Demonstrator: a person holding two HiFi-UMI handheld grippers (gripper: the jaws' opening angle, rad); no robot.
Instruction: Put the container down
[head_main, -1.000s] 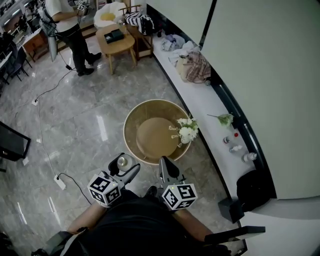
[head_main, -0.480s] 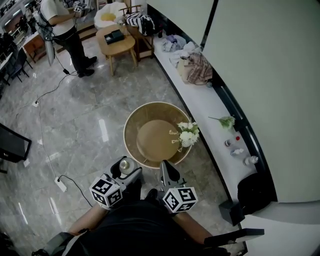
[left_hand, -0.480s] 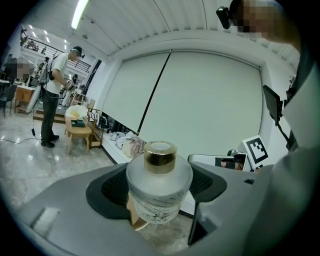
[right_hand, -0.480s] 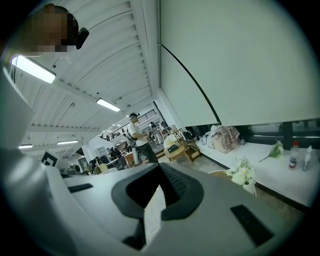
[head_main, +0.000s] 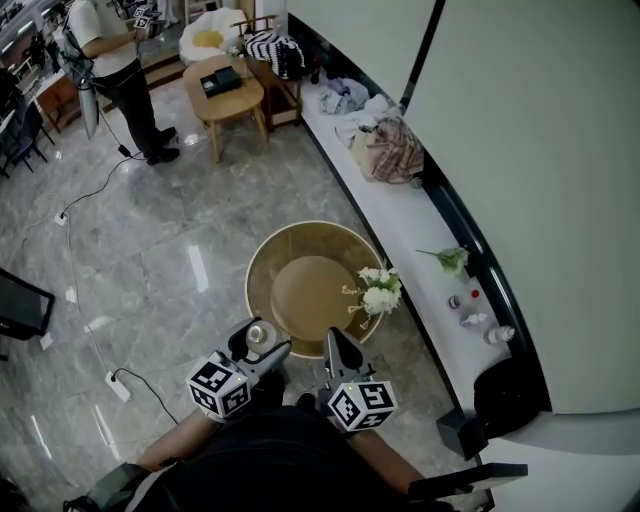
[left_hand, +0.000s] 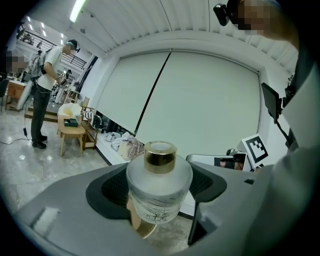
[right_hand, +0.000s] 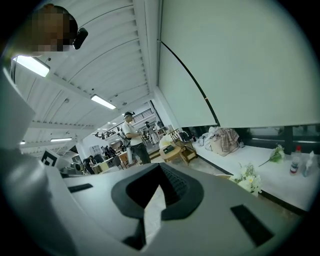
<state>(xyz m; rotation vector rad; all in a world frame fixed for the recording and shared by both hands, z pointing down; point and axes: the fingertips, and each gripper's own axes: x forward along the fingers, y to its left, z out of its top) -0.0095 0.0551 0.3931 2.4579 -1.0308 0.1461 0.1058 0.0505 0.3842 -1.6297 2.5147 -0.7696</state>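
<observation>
Frosted glass with a gold cap: the small round bottle (left_hand: 159, 187) is the container, and the left gripper (left_hand: 159, 197) has it pinched between its jaws, dark pads pressed to either side of the body. It stands upright in the grip, long axis vertical and cap uppermost. From the head view the bottle (head_main: 260, 334) hangs over the marble floor, off any surface, just short of the near rim of the round wooden table (head_main: 300, 290). That table lies ahead of the left gripper (head_main: 262, 342), a little to its right and lower, so the set-down looks like a short reach forward and then down. White flowers (head_main: 378, 292) stand at the table's far right edge, well clear of the bare middle. The right gripper (right_hand: 155, 200) carries nothing, its jaws drawn together to a sliver.
</observation>
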